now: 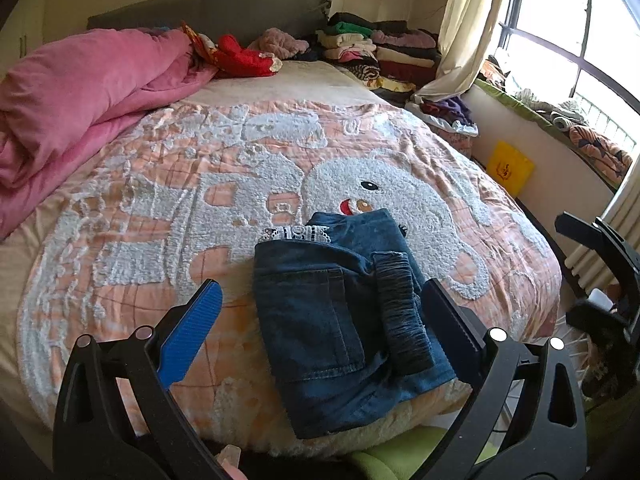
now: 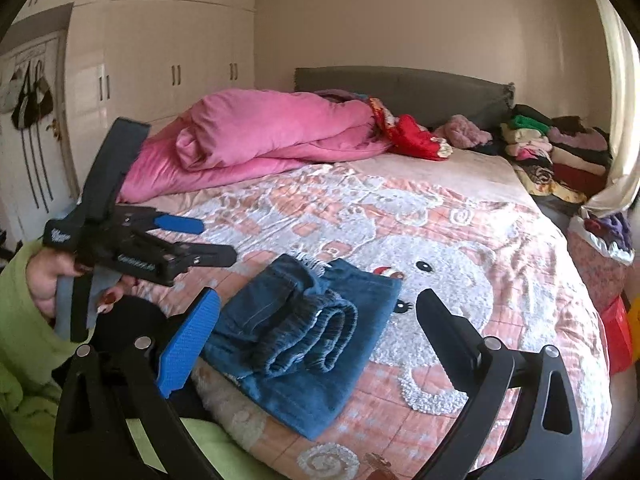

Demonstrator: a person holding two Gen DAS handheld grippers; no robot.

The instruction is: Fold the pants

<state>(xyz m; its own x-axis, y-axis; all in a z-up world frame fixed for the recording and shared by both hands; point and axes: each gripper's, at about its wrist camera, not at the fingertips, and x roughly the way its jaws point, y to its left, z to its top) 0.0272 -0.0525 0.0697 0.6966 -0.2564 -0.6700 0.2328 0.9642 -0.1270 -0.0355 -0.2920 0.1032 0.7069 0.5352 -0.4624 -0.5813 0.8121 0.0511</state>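
Observation:
Blue denim pants [image 1: 340, 320] lie folded into a compact stack near the front edge of the bed [image 1: 160, 208], with the dark elastic waistband on top. They also show in the right wrist view [image 2: 304, 344]. My left gripper [image 1: 320, 304] is open and empty, hovering just above the pants with its fingers either side of them. It also shows from the side in the right wrist view [image 2: 212, 240], held in a hand. My right gripper [image 2: 316, 312] is open and empty, above the pants. It shows at the far right in the left wrist view [image 1: 600, 264].
A pink duvet [image 1: 80, 88] is bunched at the bed's far left. Stacks of folded clothes [image 1: 380, 52] sit at the far right by the headboard. A yellow bag [image 1: 510, 168] leans against the window ledge. Wardrobes [image 2: 160, 48] stand behind.

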